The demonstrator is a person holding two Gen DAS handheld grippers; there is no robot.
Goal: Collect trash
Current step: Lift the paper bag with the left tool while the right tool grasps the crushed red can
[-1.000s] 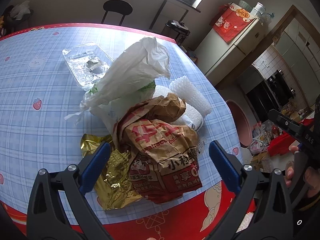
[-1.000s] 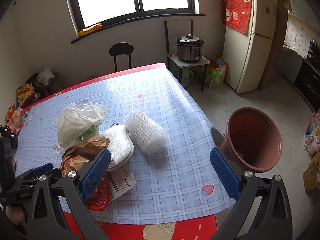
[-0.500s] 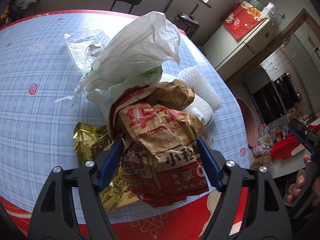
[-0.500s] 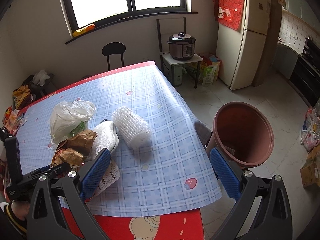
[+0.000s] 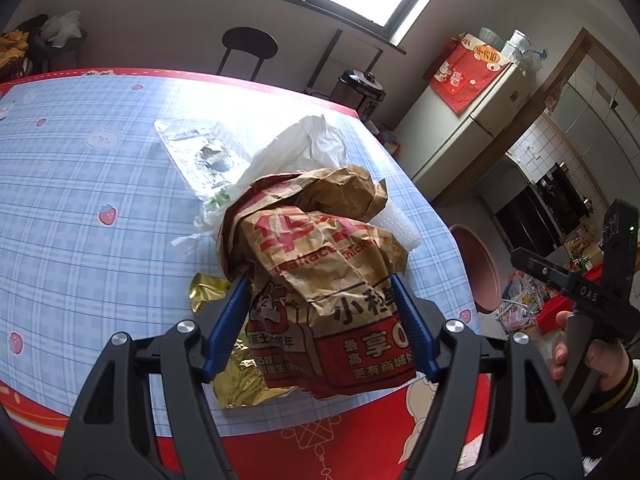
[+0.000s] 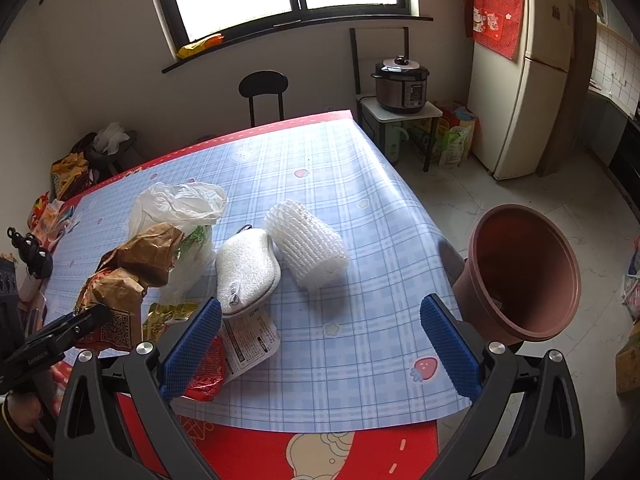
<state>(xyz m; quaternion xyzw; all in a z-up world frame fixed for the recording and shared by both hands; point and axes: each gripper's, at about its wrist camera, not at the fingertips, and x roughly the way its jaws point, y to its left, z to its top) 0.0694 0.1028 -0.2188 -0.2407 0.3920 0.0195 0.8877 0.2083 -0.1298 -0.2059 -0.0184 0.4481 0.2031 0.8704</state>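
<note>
My left gripper point(image 5: 320, 292) is shut on a crumpled brown paper food bag point(image 5: 320, 264) with red print and holds it just above the table; the bag also shows in the right wrist view point(image 6: 132, 276). A gold foil wrapper point(image 5: 236, 376) lies under it. Behind it are a white plastic bag point(image 5: 300, 144) and a clear plastic tray point(image 5: 204, 156). My right gripper point(image 6: 320, 332) is open and empty above the table's near edge. Ahead of it lie a white foam net sleeve point(image 6: 304, 244), a white pad point(image 6: 246, 276) and a red-and-white packet point(image 6: 240, 344).
A brown plastic tub point(image 6: 524, 276) stands on the floor by the table's right edge. The table has a blue checked cloth point(image 6: 360, 320). A black stool point(image 6: 264, 88), a rice cooker point(image 6: 400, 84) on a stand and a fridge point(image 6: 520, 80) are beyond the table.
My left gripper closed on the brown paper bag and lifted it off the pile. My right gripper stayed open and drew back a little from the table.
</note>
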